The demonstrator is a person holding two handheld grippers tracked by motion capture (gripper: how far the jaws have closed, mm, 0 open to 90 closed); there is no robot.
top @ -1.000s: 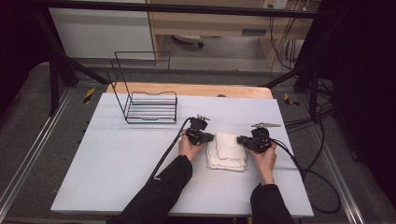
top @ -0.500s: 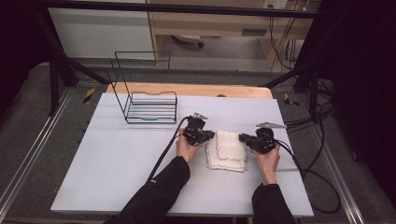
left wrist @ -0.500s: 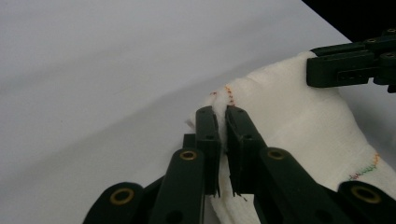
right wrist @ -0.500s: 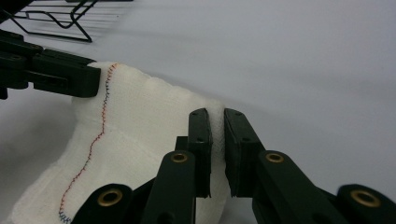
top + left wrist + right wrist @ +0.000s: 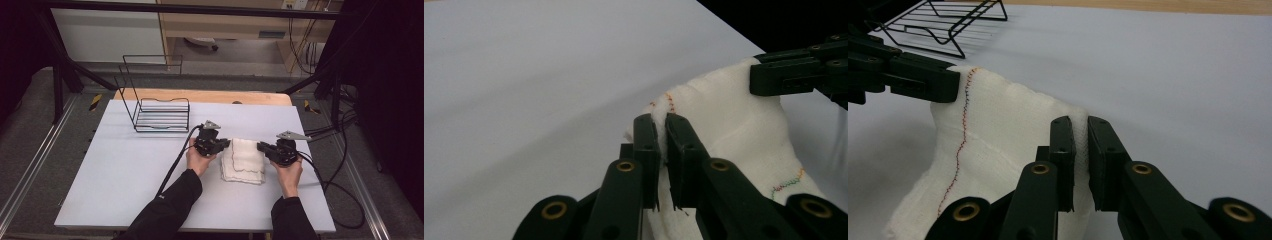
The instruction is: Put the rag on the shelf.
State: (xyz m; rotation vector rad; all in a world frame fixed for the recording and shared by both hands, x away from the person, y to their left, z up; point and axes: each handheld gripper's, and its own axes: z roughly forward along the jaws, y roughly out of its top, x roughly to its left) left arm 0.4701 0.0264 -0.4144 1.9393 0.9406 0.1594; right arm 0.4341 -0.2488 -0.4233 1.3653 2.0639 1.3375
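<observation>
White cloth (image 5: 243, 160) with coloured stitching along its hem lies on the white table (image 5: 125, 185), right of centre, between the two grippers. Its far edge is pinched at both corners and pulled up off the table, while the near part sags down to the tabletop.

Left gripper (image 5: 223, 146) sits at the cloth's left far corner. In the left gripper view, its jaws are clamped tight on a fold of cloth (image 5: 724, 120), with the red and yellow hem stitch showing just above the tips. The left gripper's (image 5: 661, 135) pads are pressing fabric with no gap.

Right gripper (image 5: 261, 147) sits at the cloth's right far corner. In the right gripper view, the right gripper (image 5: 1081, 135) is closed on the cloth edge (image 5: 1008, 130), with a thin strip of fabric squeezed between the jaws. The other gripper (image 5: 943, 80) is seen across the cloth, holding the opposite corner beside a red-black stitch line.

Both of the person's hands are in dark sleeves and come in from the near edge. Left hand (image 5: 199, 159), right hand (image 5: 287, 172). Black cables trail from each gripper.

Black wire rack (image 5: 157, 112) stands at the far left of the table, well apart from the cloth. A wooden strip (image 5: 200, 96) runs along the table's far edge.
</observation>
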